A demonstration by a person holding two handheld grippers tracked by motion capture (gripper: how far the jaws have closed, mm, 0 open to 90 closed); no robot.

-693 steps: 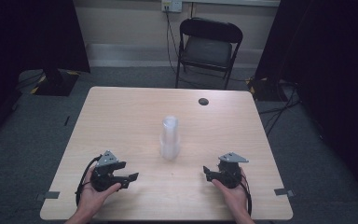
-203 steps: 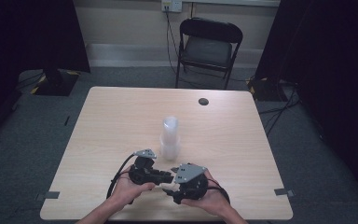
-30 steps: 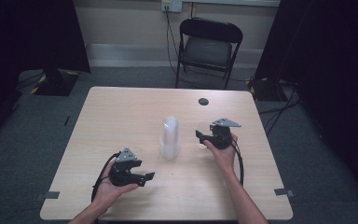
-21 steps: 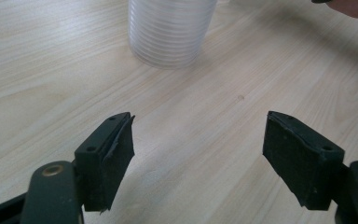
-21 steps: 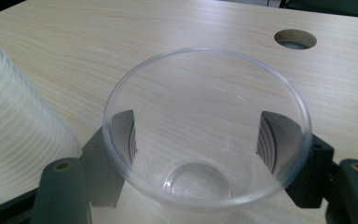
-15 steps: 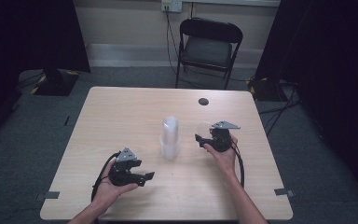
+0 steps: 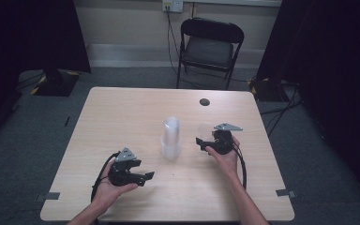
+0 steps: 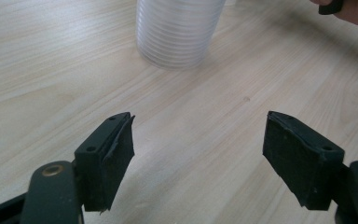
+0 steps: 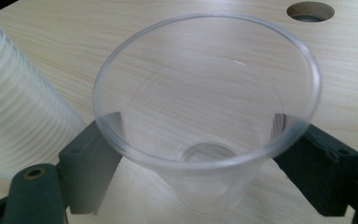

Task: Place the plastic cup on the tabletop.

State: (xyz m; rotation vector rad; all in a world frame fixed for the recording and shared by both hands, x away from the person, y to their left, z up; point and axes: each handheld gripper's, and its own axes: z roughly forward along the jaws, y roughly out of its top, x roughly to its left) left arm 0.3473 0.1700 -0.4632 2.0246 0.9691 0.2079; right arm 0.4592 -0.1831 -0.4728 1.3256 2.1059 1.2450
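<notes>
Holding a single clear cup [image 9: 207,116] upright between its two jaws, the right gripper [image 7: 205,143] sits to the right of the stack [image 7: 171,137] of nested cups at mid-table. The jaws flank the cup's lower wall on either side and appear to pinch it lightly; the grip is low, presumably so the wide rim stays free and the thin plastic is not crushed. Whether the cup's base rests on the table [image 7: 122,117] or hangs just above it cannot be told. The stack stands close on the gripper's left, apart from the held cup. The left gripper [image 7: 144,177] lies nearer the person, resting in the left hand [image 7: 108,187] with jaws spread wide and nothing between them; it points toward the stack's base, a likely ready position for steadying it. A round hole [image 7: 205,101] marks the table's far side.
</notes>
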